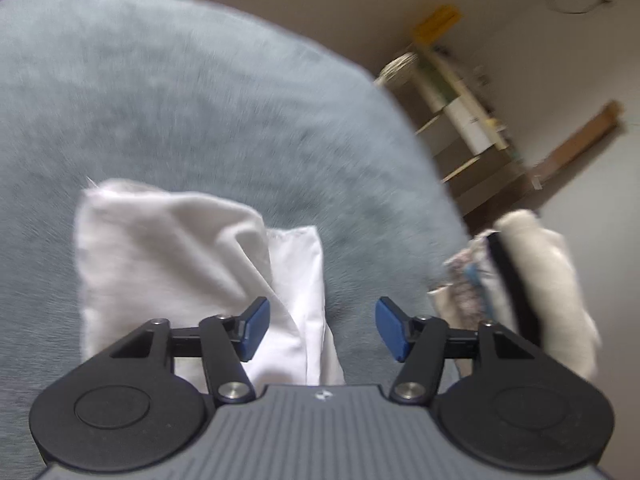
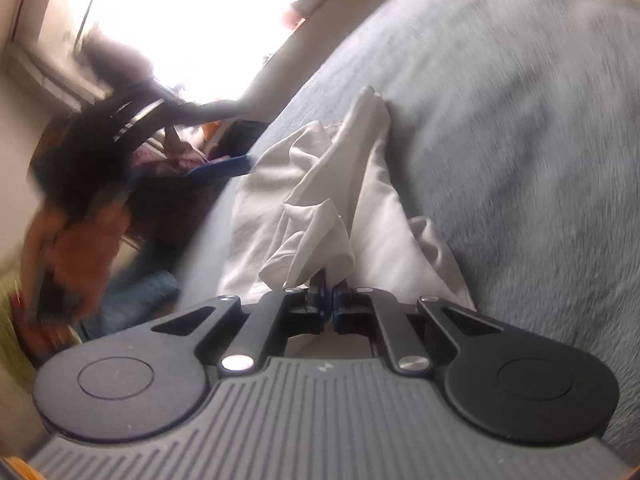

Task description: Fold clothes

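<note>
White cloth lay bunched on a grey-blue fuzzy blanket. The left gripper hung over its near edge, blue pads spread apart and holding nothing. The right gripper had its jaws pressed together on a gathered fold of the same white cloth, which rose in a crumpled peak. A pile of other clothes sat at the blanket's right edge.

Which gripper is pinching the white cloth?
The right gripper: its blue pads are shut on a bunched fold of the white cloth. The left gripper is wide open, holding nothing.
</note>
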Demonstrator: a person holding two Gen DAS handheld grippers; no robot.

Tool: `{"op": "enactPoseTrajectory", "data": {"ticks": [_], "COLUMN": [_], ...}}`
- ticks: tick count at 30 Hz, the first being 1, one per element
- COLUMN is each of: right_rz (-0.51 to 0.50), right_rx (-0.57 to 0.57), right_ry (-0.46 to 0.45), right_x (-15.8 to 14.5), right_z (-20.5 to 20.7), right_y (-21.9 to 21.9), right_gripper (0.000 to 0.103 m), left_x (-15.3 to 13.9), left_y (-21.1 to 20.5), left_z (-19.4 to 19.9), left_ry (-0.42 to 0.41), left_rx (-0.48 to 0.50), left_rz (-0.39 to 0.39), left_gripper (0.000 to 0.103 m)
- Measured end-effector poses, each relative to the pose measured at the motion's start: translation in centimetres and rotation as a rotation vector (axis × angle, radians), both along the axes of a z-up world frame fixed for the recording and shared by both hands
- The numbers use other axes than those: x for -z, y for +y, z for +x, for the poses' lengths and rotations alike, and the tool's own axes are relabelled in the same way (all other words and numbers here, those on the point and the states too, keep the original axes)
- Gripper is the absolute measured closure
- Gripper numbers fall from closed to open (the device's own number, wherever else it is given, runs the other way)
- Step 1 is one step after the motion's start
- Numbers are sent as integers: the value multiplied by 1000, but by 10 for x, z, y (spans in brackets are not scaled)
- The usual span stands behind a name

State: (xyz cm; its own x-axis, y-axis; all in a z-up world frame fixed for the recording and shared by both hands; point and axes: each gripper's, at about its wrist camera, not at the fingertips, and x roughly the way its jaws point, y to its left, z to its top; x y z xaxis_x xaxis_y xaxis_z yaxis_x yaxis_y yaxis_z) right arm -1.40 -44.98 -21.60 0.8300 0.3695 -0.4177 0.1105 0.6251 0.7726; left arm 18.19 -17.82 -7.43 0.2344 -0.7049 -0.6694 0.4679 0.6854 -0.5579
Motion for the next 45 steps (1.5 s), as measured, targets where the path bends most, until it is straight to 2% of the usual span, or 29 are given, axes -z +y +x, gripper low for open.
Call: {"op": "enactPoseTrajectory", "data": {"ticks": [5,10,13,16,18,20,21,22,25,30,34,37,42,45], "right_rz": [71,143,185,188,184,175,185,183,164,171,193,217,203,194], "right_rx": [4,8,11,5,6,16,18,21,30,35,31,28,25,30], "right_ry": [19,39,50,72,88,112,122,128,135,90,59,43,16,20], "right_x": [1,2,2,-3,-7,-7,-6,-6,-10,-22,-30,-33,-39,-38], "right_z": [-1,-2,-2,3,6,11,14,15,16,16,21,23,11,5], "right_y": [-4,-8,-10,-6,-3,0,1,2,7,14,16,18,10,8], "right_gripper": [94,78,68,59,59,62,75,93,99,100,100,101,102,102], "left_x": [-9,1,16,31,41,50,54,58,66,78,81,82,79,79], "left_y": [54,93,98,92,84,76,73,69,65,67,64,61,68,68], "left_z": [-45,-88,-110,-132,-145,-155,-160,-165,-171,-174,-173,-170,-177,-182], "left_ry": [-110,-136,-139,-177,-210,-250,-272,-293,-340,-339,-388,-411,-446,-458], "left_rx": [76,143,190,257,282,282,277,268,190,42,-35,-81,-169,-170], "left_rz": [100,109,125,175,207,241,260,280,320,363,390,402,473,508], "left_gripper": [37,37,37,37,37,37,37,38,38,39,39,39,40,43]}}
